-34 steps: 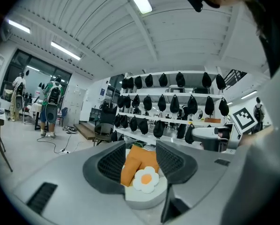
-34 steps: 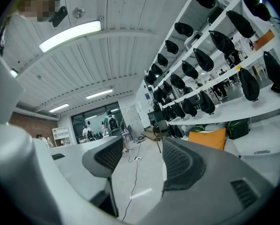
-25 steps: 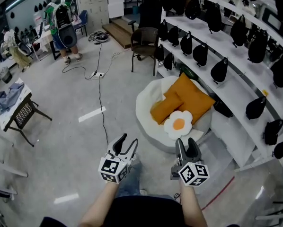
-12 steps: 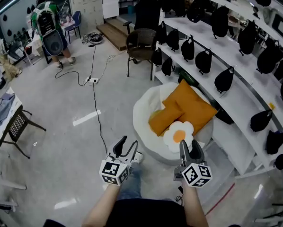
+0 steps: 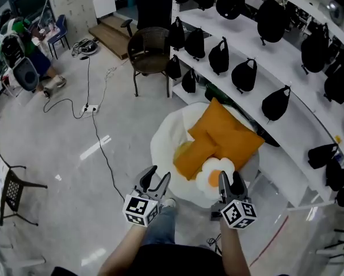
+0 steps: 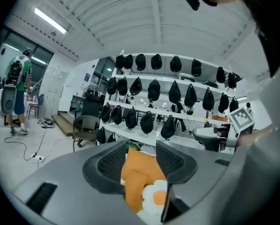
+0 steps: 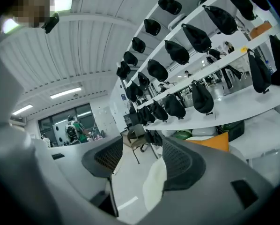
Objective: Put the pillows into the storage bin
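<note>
Shelving [image 5: 298,131], white and tiered, sweeping from 12 to 4 o'clock of the head view, lined with black bags [image 5: 218,56]. Grey floor across the 7 to 11 o'clock side, crossed by a black cable [image 5: 100,148]. White beanbag [image 5: 163,148] just off centre toward 5 o'clock, against the foot of the shelves, bearing all three pillows. Large orange pillow [image 5: 232,134] at its 2 o'clock side; smaller orange pillow [image 5: 194,157] overlapping it at 8 o'clock; fried-egg pillow [image 5: 214,176] at the beanbag's 6 o'clock rim, touching the smaller one. Dark wicker chair [image 5: 149,45] at 11 o'clock of the beanbag, well apart. Person with a backpack [image 5: 22,56] far out at 10 o'clock. No storage bin made out. Left gripper [image 5: 159,172] and right gripper [image 5: 229,177] low at 6 o'clock, side by side, aimed at the beanbag; both with jaws spread, pinching nothing. Egg pillow just beyond the right gripper's tips at 11 o'clock.
</note>
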Tool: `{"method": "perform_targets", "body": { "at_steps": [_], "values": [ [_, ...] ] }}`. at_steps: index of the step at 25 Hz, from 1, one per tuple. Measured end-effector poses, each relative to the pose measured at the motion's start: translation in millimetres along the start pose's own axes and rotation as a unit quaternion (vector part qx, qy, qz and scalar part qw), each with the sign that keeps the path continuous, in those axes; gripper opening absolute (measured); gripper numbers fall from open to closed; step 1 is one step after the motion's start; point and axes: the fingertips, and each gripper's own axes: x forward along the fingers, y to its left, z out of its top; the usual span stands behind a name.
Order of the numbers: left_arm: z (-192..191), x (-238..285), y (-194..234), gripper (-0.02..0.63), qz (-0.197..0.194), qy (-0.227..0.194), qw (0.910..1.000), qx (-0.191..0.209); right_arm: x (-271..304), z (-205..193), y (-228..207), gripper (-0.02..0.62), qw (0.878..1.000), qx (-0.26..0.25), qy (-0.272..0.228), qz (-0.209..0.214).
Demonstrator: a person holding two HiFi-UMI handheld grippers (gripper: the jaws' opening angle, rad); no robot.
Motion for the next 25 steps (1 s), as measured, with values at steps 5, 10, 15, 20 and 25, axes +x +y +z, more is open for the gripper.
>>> {"method": "perform_targets", "body": {
  "at_steps": [5,10,15,20,25],
  "values": [
    [29.8,91.7,27.0,0.196,-0.054,0.013,0.9983,0.019,62.6,26.0,-16.6,0.247,0.999,0.016,-0.015,-0.038],
    [38.8,160.7,32.9,0.196,-0.1,0.026,0.9941,0.034,87.9,42.8,-46.9,0.247,0.996,0.021,-0.031,-0.082],
    [34.9,197.6,27.7,0.196,-0.123,0.049,0.9899,0.049,90.6,49.3,-75.0,0.247,0.992,0.04,-0.035,-0.116],
    [25.9,220.6,17.9,0.196,-0.13,0.072,0.9877,0.049,105.5,56.5,-93.9,0.247,0.991,0.049,-0.028,-0.118],
    [10.2,252.5,16.4,0.196,-0.131,0.094,0.9859,0.045,135.1,47.4,-110.6,0.247,0.993,0.05,-0.005,-0.105]
  ]
}}
